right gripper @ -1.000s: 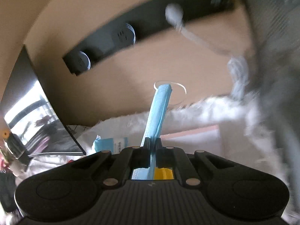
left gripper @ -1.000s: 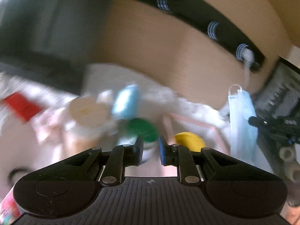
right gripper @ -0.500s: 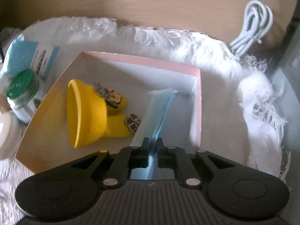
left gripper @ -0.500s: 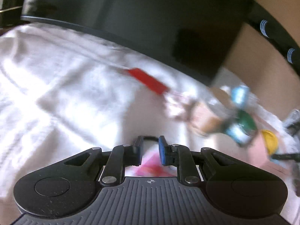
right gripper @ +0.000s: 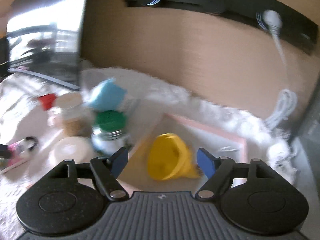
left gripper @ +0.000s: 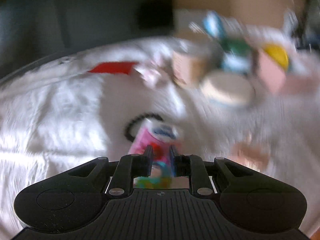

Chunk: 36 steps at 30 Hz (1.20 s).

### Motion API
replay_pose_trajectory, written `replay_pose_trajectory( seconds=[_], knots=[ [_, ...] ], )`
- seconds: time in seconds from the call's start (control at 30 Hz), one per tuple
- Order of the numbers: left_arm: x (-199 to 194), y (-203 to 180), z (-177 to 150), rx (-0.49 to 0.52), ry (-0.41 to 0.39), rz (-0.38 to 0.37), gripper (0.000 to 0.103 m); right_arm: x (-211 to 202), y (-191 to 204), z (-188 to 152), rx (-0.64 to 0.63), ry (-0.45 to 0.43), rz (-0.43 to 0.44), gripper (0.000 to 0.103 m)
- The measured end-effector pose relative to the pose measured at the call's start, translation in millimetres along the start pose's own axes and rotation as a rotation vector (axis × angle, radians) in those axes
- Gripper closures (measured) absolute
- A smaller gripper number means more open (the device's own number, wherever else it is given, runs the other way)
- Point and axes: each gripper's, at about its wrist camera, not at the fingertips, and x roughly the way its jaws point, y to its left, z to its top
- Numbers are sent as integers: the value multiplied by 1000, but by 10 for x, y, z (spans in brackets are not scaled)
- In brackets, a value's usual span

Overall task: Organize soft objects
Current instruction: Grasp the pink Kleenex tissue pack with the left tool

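In the left wrist view my left gripper (left gripper: 160, 150) has its fingers close together around a pink printed soft packet (left gripper: 152, 138) that lies on the white fluffy cloth (left gripper: 60, 108); the view is blurred. A black hair tie (left gripper: 138, 124) lies behind the packet. In the right wrist view my right gripper (right gripper: 162, 161) is open and empty above the pink-rimmed box (right gripper: 230, 136). A yellow soft item (right gripper: 168, 156) lies in the box. The blue face mask is not visible.
A green-lidded jar (right gripper: 110, 128), a blue packet (right gripper: 106, 96), a brown cup (right gripper: 72, 118), a white round lid (right gripper: 72, 150) and a red item (right gripper: 47, 100) stand left of the box. A white cable (right gripper: 282, 108) hangs at the right. A dark screen (left gripper: 80, 14) stands behind.
My right gripper opened, let go of the blue face mask and rose from the box. My left gripper swung left and down to the pink packet, now between its fingers.
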Motion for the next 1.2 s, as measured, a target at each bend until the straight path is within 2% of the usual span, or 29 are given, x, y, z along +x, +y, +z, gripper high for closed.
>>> replay_pose_trajectory(
  seconds=[0.03,0.1,0.17,0.37,0.47,0.5,0.57,0.7,0.87,1.07,1.2],
  knots=[
    [39,-76,-23,39,6,6,81,-11,83,-34,-3,11,28,27],
    [81,-187,-57,101,1,16,66,-19,258,-137,-7,39,92,27],
    [89,-239,-56,116,4,15,61,23,417,-264,-13,69,131,27],
    [-8,-183,-59,91,-12,-2,61,164,821,-670,-44,155,162,27],
    [4,-171,-23,124,-10,99,59,187,927,-838,-54,179,161,27],
    [27,-153,-14,127,-2,110,59,201,950,-879,-52,188,163,27],
    [61,-101,1,111,10,99,59,229,960,-945,-40,210,172,27],
    [113,-43,27,99,4,88,59,221,946,-1060,-10,168,163,16],
    [198,60,94,25,-2,101,58,216,914,-1176,12,117,140,2],
    [259,238,151,-110,-25,83,56,229,904,-1174,14,114,149,0],
    [268,273,160,-133,-18,64,55,230,904,-1179,14,112,152,0]
  ],
)
